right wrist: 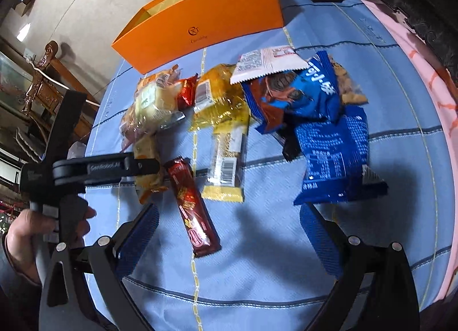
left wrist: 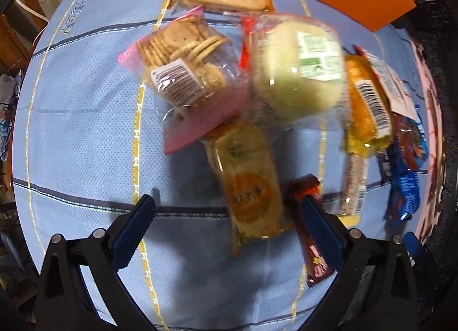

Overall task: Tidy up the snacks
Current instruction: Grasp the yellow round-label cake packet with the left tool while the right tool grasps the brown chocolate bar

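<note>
Your left gripper [left wrist: 229, 225] is spread wide above a cracker packet [left wrist: 249, 185], holding nothing. Your right gripper [right wrist: 229, 233] (equally wide) hovers empty over the blue cloth [right wrist: 257, 273], a red bar [right wrist: 193, 210] between its fingers. The orange box [right wrist: 206, 16] stands behind the snack pile.

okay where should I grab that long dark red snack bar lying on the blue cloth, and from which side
Take the dark red snack bar across its narrow width near the middle, coming straight down from above. It lies flat on the blue cloth, long and slim, with bare cloth along both long edges, so the open right gripper would probably fit if turned so its fingers straddle those edges. Its far end sits close to the left gripper, so avoid that end.
</note>
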Action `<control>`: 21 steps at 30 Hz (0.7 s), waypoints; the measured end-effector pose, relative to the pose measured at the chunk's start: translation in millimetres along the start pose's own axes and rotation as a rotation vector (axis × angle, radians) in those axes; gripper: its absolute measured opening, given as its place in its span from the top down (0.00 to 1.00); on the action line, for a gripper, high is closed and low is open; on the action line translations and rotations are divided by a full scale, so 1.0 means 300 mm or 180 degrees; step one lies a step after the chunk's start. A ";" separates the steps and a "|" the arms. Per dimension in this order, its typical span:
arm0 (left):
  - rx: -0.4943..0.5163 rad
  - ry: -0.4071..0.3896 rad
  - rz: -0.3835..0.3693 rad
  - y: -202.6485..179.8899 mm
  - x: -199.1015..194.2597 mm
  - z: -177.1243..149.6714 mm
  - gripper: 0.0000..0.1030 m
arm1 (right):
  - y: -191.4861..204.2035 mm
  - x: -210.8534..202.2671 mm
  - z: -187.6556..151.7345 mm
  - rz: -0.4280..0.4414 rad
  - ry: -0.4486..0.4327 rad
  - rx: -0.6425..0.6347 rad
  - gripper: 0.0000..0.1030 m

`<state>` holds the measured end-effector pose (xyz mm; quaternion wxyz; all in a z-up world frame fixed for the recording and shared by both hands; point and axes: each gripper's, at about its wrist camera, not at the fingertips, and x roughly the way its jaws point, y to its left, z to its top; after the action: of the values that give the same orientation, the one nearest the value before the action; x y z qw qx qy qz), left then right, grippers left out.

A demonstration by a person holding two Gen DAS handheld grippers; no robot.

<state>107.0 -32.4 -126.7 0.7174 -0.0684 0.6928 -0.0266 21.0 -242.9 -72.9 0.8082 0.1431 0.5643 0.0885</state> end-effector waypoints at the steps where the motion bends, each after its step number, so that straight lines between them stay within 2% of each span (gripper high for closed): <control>1: 0.0005 0.0013 0.0021 0.000 0.009 0.001 0.04 | -0.001 0.001 -0.003 -0.0008 0.0008 -0.0012 0.04; 10: -0.0057 -0.0041 0.0099 0.020 0.030 0.012 0.04 | 0.048 0.021 -0.002 -0.0029 0.0093 -0.0178 0.04; 12: -0.0080 -0.0078 0.0182 0.001 0.024 0.036 0.14 | 0.060 0.024 -0.006 -0.0041 0.0119 -0.0229 0.04; 14: 0.0031 -0.0102 0.0423 -0.018 0.017 0.047 0.41 | 0.073 0.027 -0.006 -0.0051 0.0128 -0.0282 0.04; 15: 0.0096 -0.0128 0.0441 -0.024 0.010 0.046 0.49 | 0.077 0.027 -0.005 -0.0057 0.0128 -0.0299 0.04; 16: 0.0148 -0.0152 0.0447 -0.025 -0.001 0.042 0.65 | 0.079 0.027 -0.003 -0.0064 0.0126 -0.0313 0.04; 21: -0.0002 -0.0027 0.0184 0.049 -0.018 0.003 0.66 | 0.098 0.053 0.003 -0.0166 0.0160 -0.0406 0.04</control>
<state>106.8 -17.2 -123.3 0.7208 -0.0487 0.6914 -0.0053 28.0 -210.3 -76.9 0.8033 0.0743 0.5811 0.1068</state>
